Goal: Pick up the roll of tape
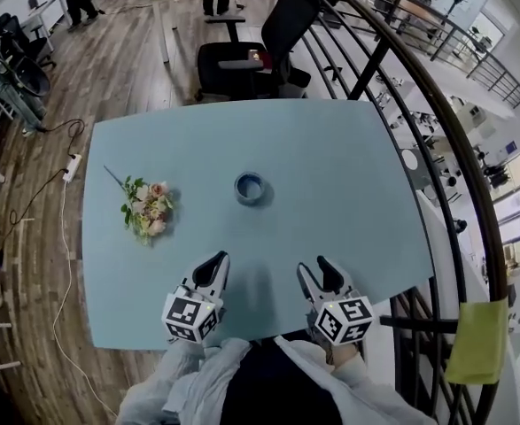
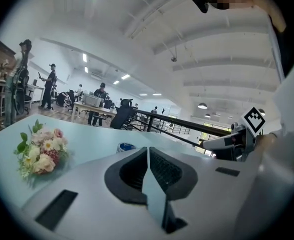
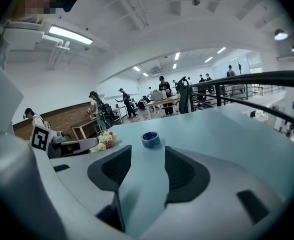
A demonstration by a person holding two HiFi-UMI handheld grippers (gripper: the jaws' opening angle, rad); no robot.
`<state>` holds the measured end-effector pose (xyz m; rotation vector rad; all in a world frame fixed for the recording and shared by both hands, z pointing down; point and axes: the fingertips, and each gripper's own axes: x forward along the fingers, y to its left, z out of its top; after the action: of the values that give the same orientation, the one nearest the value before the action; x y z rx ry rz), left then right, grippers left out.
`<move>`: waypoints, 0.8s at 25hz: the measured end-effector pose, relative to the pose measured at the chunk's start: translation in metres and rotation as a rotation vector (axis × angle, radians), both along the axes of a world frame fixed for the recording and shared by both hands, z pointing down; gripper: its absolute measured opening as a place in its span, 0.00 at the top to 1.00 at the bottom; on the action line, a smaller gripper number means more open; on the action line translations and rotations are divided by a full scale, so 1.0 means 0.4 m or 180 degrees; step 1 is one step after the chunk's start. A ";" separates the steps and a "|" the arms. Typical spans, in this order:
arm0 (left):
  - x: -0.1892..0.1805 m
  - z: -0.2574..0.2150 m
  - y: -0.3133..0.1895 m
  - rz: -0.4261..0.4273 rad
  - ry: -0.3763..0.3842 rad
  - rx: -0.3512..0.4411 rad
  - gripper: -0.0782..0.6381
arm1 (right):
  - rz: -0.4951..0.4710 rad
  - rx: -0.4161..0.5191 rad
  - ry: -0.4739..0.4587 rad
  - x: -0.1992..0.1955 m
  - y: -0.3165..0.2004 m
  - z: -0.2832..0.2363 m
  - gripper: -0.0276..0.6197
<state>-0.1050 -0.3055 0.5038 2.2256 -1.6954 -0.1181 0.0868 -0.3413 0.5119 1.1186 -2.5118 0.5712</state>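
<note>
Two tools sat low over the near edge of the table [image 1: 348,166], neither at the work yet. I found the left tool [image 1: 213,262] clenched on nothing and the right tool [image 1: 316,266] released, jaws wide and empty. The roll of tape [image 1: 250,187] lay flat mid-table, well ahead, apart from the flowers [image 1: 147,207]. I judged this the approach stage: the right tool must next advance and straddle the roll's wall.

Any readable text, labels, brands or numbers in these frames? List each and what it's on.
No legible text anywhere.
Roll of tape: white patches on blue, too small and blurred to read.
Left marker cube, right marker cube: black-and-white square patterns only, no letters or digits.
</note>
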 end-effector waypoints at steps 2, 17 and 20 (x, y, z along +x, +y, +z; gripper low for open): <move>-0.030 -0.003 -0.002 -0.0167 -0.0002 -0.0024 0.85 | -0.0084 -0.0005 -0.0011 -0.022 -0.037 -0.002 0.61; -0.204 -0.044 0.037 -0.1175 -0.0220 -0.0055 0.85 | -0.0859 0.0041 -0.0090 -0.206 -0.196 -0.026 0.61; -0.202 -0.050 -0.002 -0.1220 -0.0260 -0.0040 0.85 | -0.0912 0.0037 -0.0082 -0.213 -0.246 -0.020 0.61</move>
<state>-0.1857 -0.3064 0.4836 1.8939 -2.1430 -0.1086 0.0016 -0.4397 0.5040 0.7385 -2.6354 0.4940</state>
